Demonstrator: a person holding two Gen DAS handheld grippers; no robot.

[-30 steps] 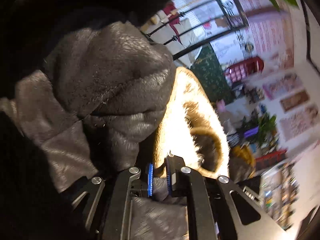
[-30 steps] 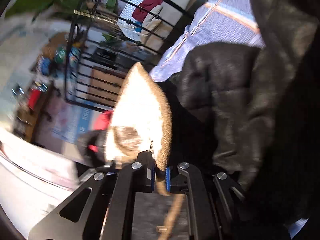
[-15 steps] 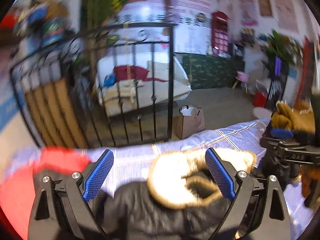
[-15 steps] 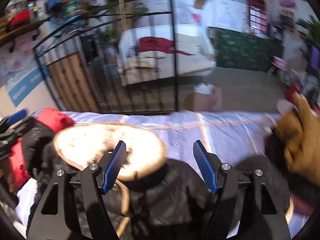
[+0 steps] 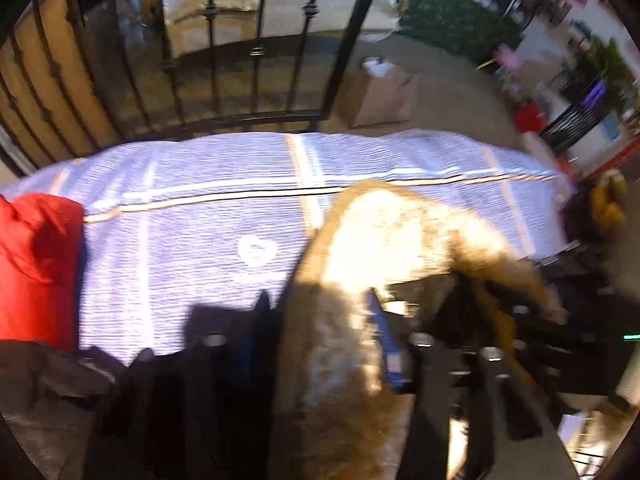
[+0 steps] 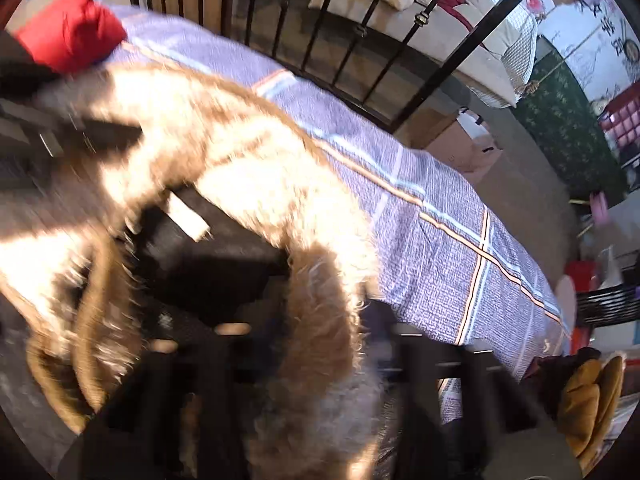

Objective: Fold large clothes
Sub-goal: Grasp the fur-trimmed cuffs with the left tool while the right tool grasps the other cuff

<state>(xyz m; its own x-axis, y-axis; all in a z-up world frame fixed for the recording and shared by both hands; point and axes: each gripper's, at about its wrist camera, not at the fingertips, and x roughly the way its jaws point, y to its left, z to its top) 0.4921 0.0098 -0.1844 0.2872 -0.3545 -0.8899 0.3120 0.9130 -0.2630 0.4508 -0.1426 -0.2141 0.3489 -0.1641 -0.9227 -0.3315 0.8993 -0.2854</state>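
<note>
We see the fur-trimmed coat hood (image 5: 384, 248) on the plaid bedsheet (image 5: 200, 208), fur lying btwn both claws' fingers; left gripper (image 5: 316, 344) & right gripper (image 6: 320, 344) too blurred, can't tell if clamped.

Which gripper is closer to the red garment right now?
Left. The red garment lies just beyond the left gripper, off to its left. From the right gripper, deep in the fur trim, it sits at the bed's far corner.

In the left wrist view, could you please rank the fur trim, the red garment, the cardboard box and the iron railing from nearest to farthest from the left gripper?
1. Fur trim, between the left gripper's fingers.
2. Red garment, far left on the bed.
3. Iron railing and cardboard box, both beyond the bed: too close to call.
</note>
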